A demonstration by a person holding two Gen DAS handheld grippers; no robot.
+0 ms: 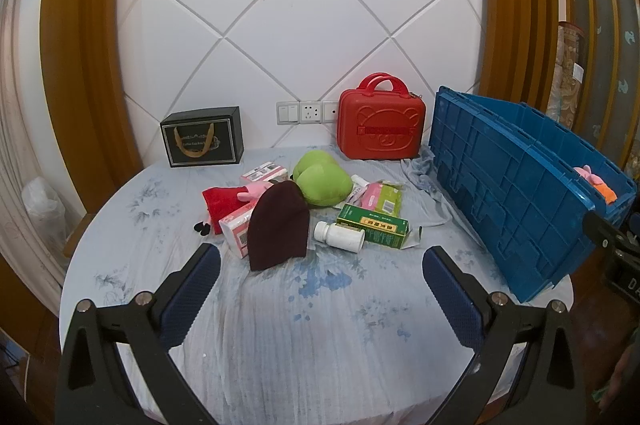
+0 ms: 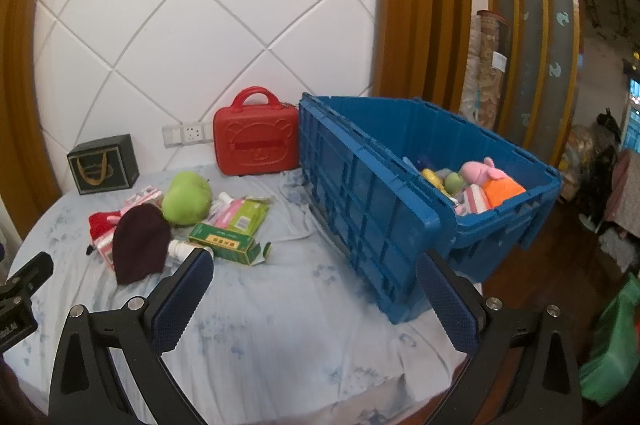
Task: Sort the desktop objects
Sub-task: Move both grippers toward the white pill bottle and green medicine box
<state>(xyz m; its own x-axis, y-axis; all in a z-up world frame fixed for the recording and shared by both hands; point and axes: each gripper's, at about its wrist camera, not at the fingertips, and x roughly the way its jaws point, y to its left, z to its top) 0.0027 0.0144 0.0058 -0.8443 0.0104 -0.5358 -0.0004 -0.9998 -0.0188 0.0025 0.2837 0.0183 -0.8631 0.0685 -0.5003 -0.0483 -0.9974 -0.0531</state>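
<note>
A pile of loose objects lies mid-table: a dark maroon beanie (image 1: pixel 278 229), a green plush (image 1: pixel 322 181), a white pill bottle (image 1: pixel 340 235), a green medicine box (image 1: pixel 374 225), pink tissue packs (image 1: pixel 236 231) and a red-dressed pink plush (image 1: pixel 228 199). A blue crate (image 2: pixel 400 193) stands at the right and holds a pink plush (image 2: pixel 480 171) and other items. My left gripper (image 1: pixel 322 259) is open and empty, just short of the pile. My right gripper (image 2: pixel 316 267) is open and empty, between the pile and the crate.
A red carry case (image 1: pixel 382 127) and a black gift box (image 1: pixel 204 137) stand at the back against the white padded wall. The round table (image 1: pixel 280 325) has a pale blue floral cloth. The table edge falls off beyond the crate to the right.
</note>
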